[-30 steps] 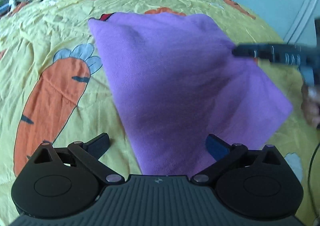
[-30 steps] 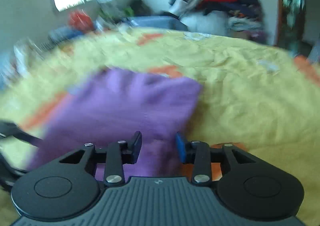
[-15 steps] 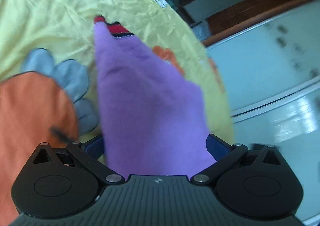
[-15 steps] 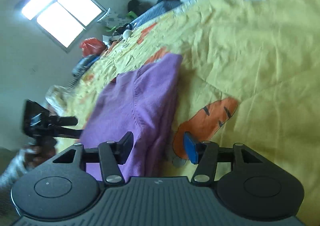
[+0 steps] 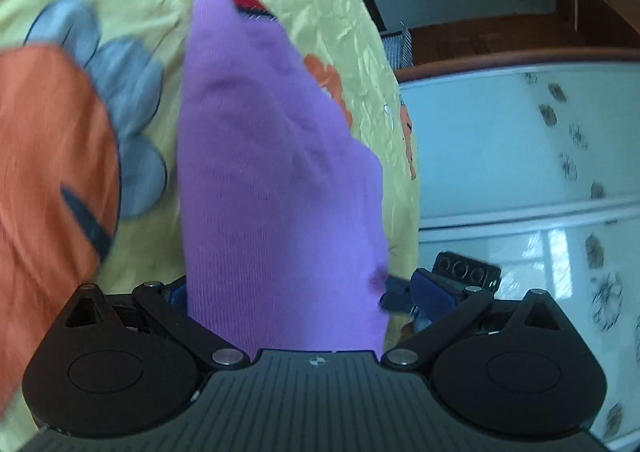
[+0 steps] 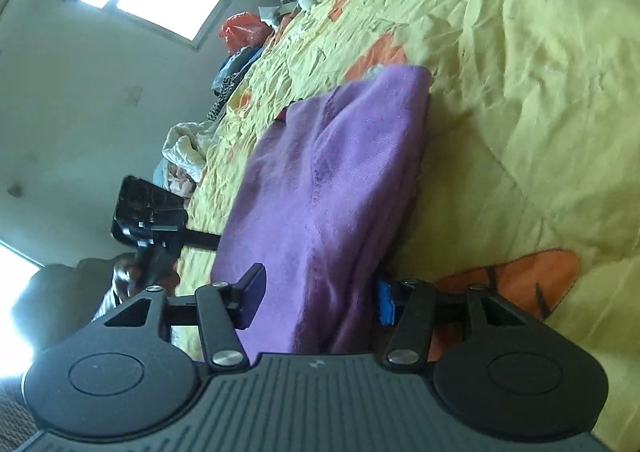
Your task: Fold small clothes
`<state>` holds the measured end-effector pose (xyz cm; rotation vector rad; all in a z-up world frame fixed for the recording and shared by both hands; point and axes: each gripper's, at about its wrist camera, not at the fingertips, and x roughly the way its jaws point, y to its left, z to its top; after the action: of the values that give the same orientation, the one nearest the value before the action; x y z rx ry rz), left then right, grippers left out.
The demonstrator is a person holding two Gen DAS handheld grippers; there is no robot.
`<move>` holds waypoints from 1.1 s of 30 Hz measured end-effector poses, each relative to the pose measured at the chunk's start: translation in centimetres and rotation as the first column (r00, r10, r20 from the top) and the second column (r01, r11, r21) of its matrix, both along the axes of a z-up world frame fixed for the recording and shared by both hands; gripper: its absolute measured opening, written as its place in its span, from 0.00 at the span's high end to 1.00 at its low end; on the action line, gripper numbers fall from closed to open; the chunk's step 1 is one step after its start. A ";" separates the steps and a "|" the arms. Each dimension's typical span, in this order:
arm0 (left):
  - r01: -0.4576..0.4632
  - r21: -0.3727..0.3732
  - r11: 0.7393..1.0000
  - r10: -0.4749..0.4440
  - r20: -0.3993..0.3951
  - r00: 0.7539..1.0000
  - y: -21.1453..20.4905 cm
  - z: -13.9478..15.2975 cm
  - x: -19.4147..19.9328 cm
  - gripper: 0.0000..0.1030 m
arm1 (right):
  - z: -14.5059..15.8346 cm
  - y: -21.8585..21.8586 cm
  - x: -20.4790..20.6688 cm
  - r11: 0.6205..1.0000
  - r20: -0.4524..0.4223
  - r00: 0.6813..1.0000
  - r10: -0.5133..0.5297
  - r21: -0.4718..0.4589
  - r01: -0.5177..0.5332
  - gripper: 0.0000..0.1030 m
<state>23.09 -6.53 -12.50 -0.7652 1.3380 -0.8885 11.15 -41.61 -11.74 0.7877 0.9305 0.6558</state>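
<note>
The folded purple garment (image 5: 276, 180) lies on the yellow carrot-print bedsheet (image 6: 540, 100), with one edge inside each gripper. The left gripper (image 5: 300, 292) stands wide with its jaws closing, the cloth filling the gap between its blue pads; whether the pads press on it cannot be told. The right gripper (image 6: 320, 294) is about half open, the garment's edge between its fingers, contact unclear.
</note>
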 end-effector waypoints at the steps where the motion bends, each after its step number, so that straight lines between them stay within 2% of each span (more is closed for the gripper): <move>1: 0.004 0.023 1.000 -0.004 -0.009 1.000 -0.2 0.0 -0.2 0.14 | 0.3 0.7 -0.1 0.999 0.011 1.000 0.009 -0.031 -0.009 0.48; 2: 0.001 0.042 0.999 0.000 -0.024 1.000 -0.2 -0.1 -0.4 0.29 | 0.7 1.3 -0.2 0.998 0.018 1.000 0.004 -0.056 -0.003 0.48; 3: -0.007 0.077 0.997 0.009 -0.030 1.000 -0.3 -0.1 -0.4 0.54 | 0.8 2.0 -0.4 0.998 0.024 1.000 -0.002 -0.067 0.004 0.48; 4: 0.002 0.124 0.992 0.000 -0.012 1.000 -0.3 -0.1 -0.7 0.65 | 1.0 2.4 -0.6 0.996 0.036 0.999 -0.022 -0.086 0.025 0.48; 5: 0.008 0.150 0.989 -0.009 0.009 1.000 -0.1 0.0 -0.8 0.69 | 1.2 2.8 -0.9 0.992 0.040 0.998 -0.055 -0.112 0.059 0.55; 6: 0.009 0.163 0.987 -0.012 0.021 1.000 0.3 0.0 -0.6 0.70 | 1.4 3.7 -1.2 0.981 0.046 0.995 -0.086 -0.169 0.093 0.65; 7: 0.014 0.200 0.980 -0.028 0.069 0.997 0.1 0.7 -0.7 0.71 | 1.6 4.2 -1.6 0.968 0.055 0.992 -0.114 -0.219 0.123 0.77; 9: 0.008 0.281 0.960 -0.063 0.189 0.980 -0.8 2.5 -1.5 0.74 | 2.4 5.6 -2.1 0.948 0.071 0.984 -0.164 -0.266 0.177 0.79; 10: 0.008 0.318 0.948 -0.092 0.250 0.964 -1.3 3.5 -2.0 0.74 | 3.0 6.5 -2.3 0.936 0.089 0.980 -0.180 -0.292 0.198 0.81; 12: -0.003 0.360 0.933 -0.117 0.310 0.943 -1.9 5.0 -2.8 0.76 | 4.3 7.4 -3.3 0.923 0.136 0.970 -0.201 -0.306 0.234 0.81; 15: -0.047 0.413 0.909 -0.135 0.401 0.906 -1.2 7.5 -3.5 0.76 | 6.5 9.4 -3.4 0.927 0.195 0.958 -0.211 -0.271 0.259 0.82; 20: -0.103 0.407 0.908 -0.104 0.456 0.884 2.6 11.2 -3.0 0.76 | 9.1 11.5 -2.9 0.936 0.250 0.945 -0.212 -0.225 0.270 0.82; 27: -0.123 0.452 0.883 -0.139 0.503 0.853 5.7 16.0 -1.0 0.76 | 11.8 14.2 -1.3 0.944 0.305 0.920 -0.247 -0.141 0.300 0.82; 30: -0.131 0.471 0.873 -0.132 0.485 0.865 6.8 15.7 0.2 0.75 | 11.5 14.8 -0.1 0.942 0.316 0.917 -0.244 -0.146 0.301 0.82; 33: -0.121 0.488 0.864 -0.115 0.425 0.898 7.8 12.3 1.2 0.75 | 9.2 15.8 1.8 0.930 0.289 0.927 -0.239 -0.207 0.305 0.82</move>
<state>24.24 1.31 -0.25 -0.1341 1.0819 -0.6122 12.95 -25.86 -2.57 0.5764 0.6307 0.3747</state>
